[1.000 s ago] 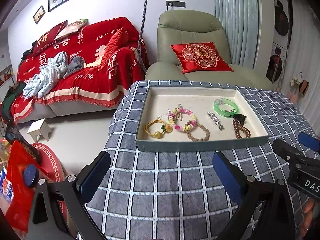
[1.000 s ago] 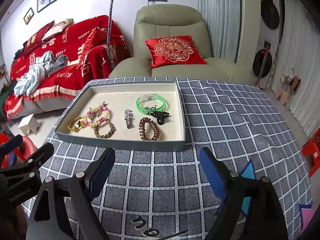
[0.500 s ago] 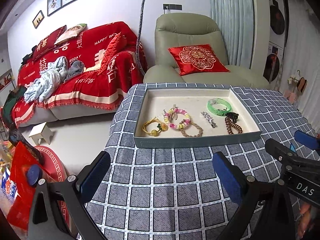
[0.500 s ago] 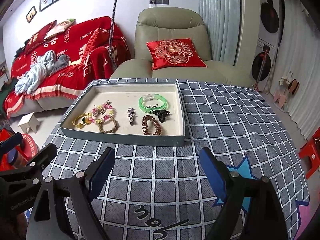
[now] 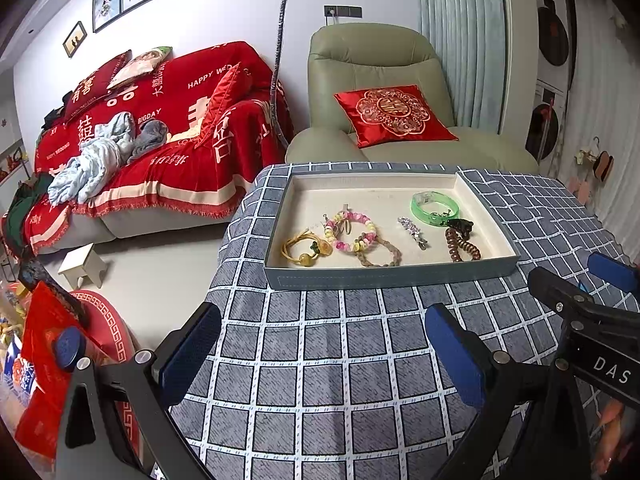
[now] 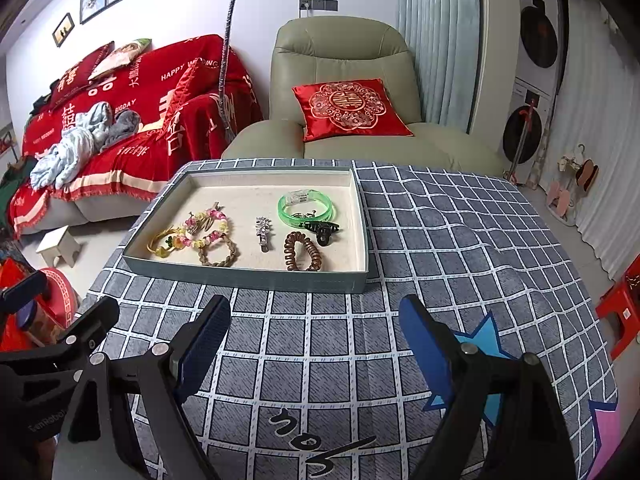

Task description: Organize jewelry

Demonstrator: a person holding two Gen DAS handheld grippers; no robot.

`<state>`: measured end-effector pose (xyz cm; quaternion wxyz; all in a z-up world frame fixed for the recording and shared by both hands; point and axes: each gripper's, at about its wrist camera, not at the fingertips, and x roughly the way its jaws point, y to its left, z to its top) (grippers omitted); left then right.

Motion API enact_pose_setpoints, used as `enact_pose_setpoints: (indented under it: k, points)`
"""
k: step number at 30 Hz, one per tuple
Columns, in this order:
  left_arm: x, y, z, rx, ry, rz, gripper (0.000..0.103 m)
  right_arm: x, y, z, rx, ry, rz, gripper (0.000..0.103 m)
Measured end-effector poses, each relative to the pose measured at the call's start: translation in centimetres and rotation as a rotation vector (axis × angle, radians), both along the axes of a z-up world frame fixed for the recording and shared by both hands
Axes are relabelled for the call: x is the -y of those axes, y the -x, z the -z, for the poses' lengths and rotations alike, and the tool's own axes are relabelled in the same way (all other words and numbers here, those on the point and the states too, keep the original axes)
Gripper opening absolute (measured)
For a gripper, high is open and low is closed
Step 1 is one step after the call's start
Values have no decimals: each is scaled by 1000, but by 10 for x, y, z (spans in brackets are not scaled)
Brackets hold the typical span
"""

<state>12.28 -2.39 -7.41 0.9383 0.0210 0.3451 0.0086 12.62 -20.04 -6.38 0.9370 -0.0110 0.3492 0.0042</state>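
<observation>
1. Both hand-held grippers hung over the checked tablecloth (image 5: 320,360), short of the tray: our left gripper (image 5: 324,344) stood with its blue pads wide apart and nothing between them, and our right gripper (image 6: 316,336) was spread just as wide, also empty.
2. We saw the jewelry lying inside a shallow grey-blue tray (image 6: 244,276) with a cream lining, set on the table's far half in front of a green armchair (image 6: 344,80).
3. We counted seven pieces: one yellow cord bracelet (image 5: 306,250), one pink-and-yellow beaded bracelet (image 5: 352,234), one braided tan bracelet (image 5: 380,254), one silver hair clip (image 5: 412,232), one translucent green bangle (image 5: 434,208), one small black claw clip (image 5: 460,226) touching the bangle, and one brown coiled hair tie (image 5: 462,246).
4. Only the right wrist view showed us a blue star (image 6: 478,340) and black lettering (image 6: 316,440) on the cloth, plus a red stool (image 6: 620,312) at the right.
5. Only the left wrist view showed us red bags (image 5: 36,360) on the floor.
</observation>
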Motion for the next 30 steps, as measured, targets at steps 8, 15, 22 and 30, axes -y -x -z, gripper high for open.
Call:
enact_pose_setpoints:
  k: [8, 15, 22, 30]
  points:
    - [1, 0, 1, -7, 5, -1, 103, 0, 0, -1, 1, 0, 1, 88]
    - [0, 0, 0, -7, 6, -3, 103, 0, -1, -1, 2, 0, 0, 88]
    - [0, 0, 0, -6, 6, -3, 103, 0, 0, -3, 3, 0, 0, 88]
    - [0, 0, 0, -11, 6, -3, 103, 0, 0, -4, 3, -1, -1, 88]
